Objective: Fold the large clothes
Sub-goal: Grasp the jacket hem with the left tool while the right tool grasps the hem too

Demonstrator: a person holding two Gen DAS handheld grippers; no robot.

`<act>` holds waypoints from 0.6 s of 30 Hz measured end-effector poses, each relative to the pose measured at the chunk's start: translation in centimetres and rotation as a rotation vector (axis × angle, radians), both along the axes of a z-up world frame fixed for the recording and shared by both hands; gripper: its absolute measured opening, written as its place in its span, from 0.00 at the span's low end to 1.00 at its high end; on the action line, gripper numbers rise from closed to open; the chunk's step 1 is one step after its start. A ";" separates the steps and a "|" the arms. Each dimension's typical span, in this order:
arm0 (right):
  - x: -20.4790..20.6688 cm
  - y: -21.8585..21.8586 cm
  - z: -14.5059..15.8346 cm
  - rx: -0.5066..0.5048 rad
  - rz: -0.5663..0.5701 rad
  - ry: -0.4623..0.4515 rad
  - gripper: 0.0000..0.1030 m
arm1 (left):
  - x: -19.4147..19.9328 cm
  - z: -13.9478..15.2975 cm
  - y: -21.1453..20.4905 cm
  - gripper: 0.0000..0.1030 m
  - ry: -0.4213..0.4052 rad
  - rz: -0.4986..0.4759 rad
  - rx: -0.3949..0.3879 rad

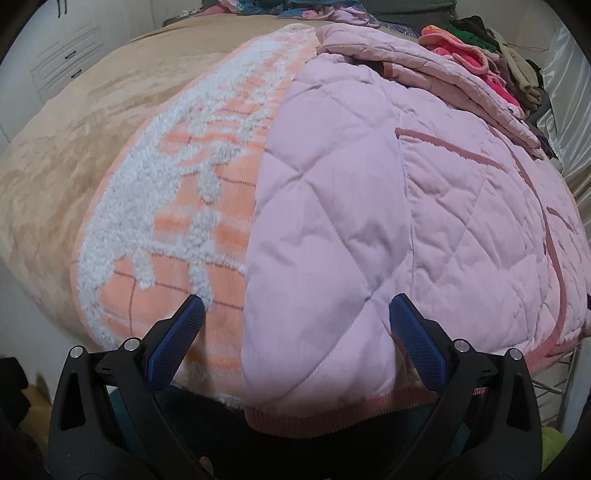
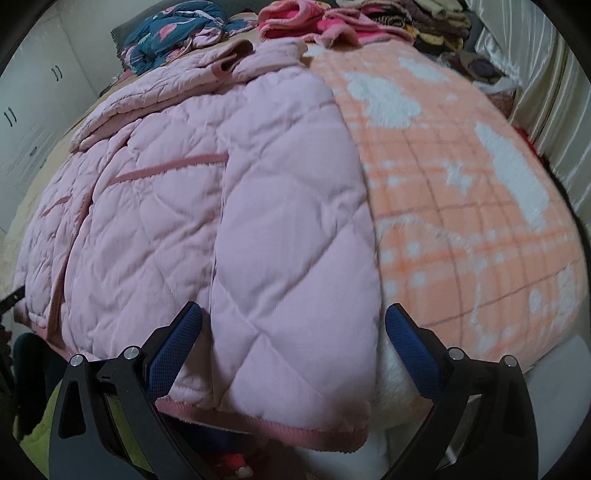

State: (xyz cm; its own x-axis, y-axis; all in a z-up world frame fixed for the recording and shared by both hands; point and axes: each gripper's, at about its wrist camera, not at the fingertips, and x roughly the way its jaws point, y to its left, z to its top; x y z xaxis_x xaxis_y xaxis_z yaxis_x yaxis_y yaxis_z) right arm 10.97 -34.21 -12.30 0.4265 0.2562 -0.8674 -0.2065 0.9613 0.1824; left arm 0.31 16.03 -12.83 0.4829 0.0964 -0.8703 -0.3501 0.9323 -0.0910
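A pink quilted jacket (image 1: 369, 206) lies spread flat on an orange and white fleece blanket (image 1: 173, 206), its ribbed hem hanging at the near edge. My left gripper (image 1: 297, 308) stands open over the jacket's left front corner, with nothing between its blue pads (image 1: 177, 336). In the right wrist view the same jacket (image 2: 207, 206) fills the left and middle, and the blanket (image 2: 480, 221) shows to its right. My right gripper (image 2: 293, 317) is open above the jacket's right hem corner, holding nothing.
A tan bed cover (image 1: 92, 92) lies under the blanket. Piles of bright folded clothes (image 1: 491, 62) sit at the far edge, with a dark blue patterned garment (image 2: 173, 26) beside them. White cupboards (image 2: 33, 110) stand to the left, a pale curtain (image 2: 546, 122) to the right.
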 end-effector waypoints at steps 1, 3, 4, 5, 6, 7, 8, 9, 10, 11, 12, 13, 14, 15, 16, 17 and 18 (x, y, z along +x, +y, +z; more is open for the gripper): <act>-0.1 -0.2 -0.2 0.020 -0.001 0.012 0.96 | -0.2 -0.1 0.0 0.92 -0.003 0.001 -0.007; -0.5 -0.6 -0.6 0.052 0.008 0.030 0.96 | -0.4 -0.3 0.1 0.92 -0.006 0.005 -0.024; -0.6 -0.6 -0.8 0.060 0.014 0.033 0.96 | -0.5 -0.4 0.2 0.92 -0.006 0.009 -0.034; -0.9 -0.7 -0.9 0.066 0.022 0.034 0.96 | -0.5 -0.4 0.2 0.92 -0.008 0.010 -0.037; -1.1 -0.7 -0.9 0.067 0.031 0.032 0.96 | -0.4 -0.4 0.2 0.92 -0.008 0.011 -0.038; -1.3 -0.7 -1.0 0.069 0.044 0.026 0.96 | -0.4 -0.5 0.2 0.92 -0.007 0.011 -0.038; -1.5 -0.7 -1.1 0.074 0.051 0.025 0.96 | -0.3 -0.5 0.1 0.92 -0.007 0.011 -0.039; -1.6 -0.7 -1.2 0.081 0.055 0.025 0.96 | -0.3 -0.5 0.2 0.92 -0.008 0.012 -0.040; -1.7 -0.8 -1.3 0.090 0.057 0.021 0.95 | -0.3 -0.5 0.2 0.92 -0.008 0.014 -0.041; -1.9 -0.8 -1.4 0.099 0.057 0.016 0.95 | -0.3 -0.6 0.2 0.92 -0.010 0.015 -0.043; -2.0 -0.9 -1.6 0.107 0.058 0.013 0.95 | -0.2 -0.6 0.2 0.92 -0.012 0.016 -0.044; -2.1 -1.1 -1.6 0.116 0.058 0.011 0.94 | -0.2 -0.6 0.2 0.92 -0.014 0.016 -0.047; -2.3 -1.1 -1.7 0.125 0.061 0.006 0.93 | -0.2 -0.7 0.3 0.92 -0.016 0.020 -0.053; -2.3 -1.1 -1.7 0.129 0.064 0.003 0.92 | -0.2 -0.7 0.3 0.92 -0.018 0.023 -0.056; -2.4 -1.1 -1.6 0.135 0.070 0.002 0.87 | -0.2 -0.7 0.2 0.92 -0.020 0.022 -0.054; -2.4 -1.1 -1.5 0.144 0.078 0.001 0.77 | -0.1 -0.7 0.2 0.92 -0.020 0.022 -0.051; -2.6 -1.0 -1.4 0.153 0.086 0.000 0.74 | 0.0 -0.7 0.2 0.92 -0.021 0.024 -0.050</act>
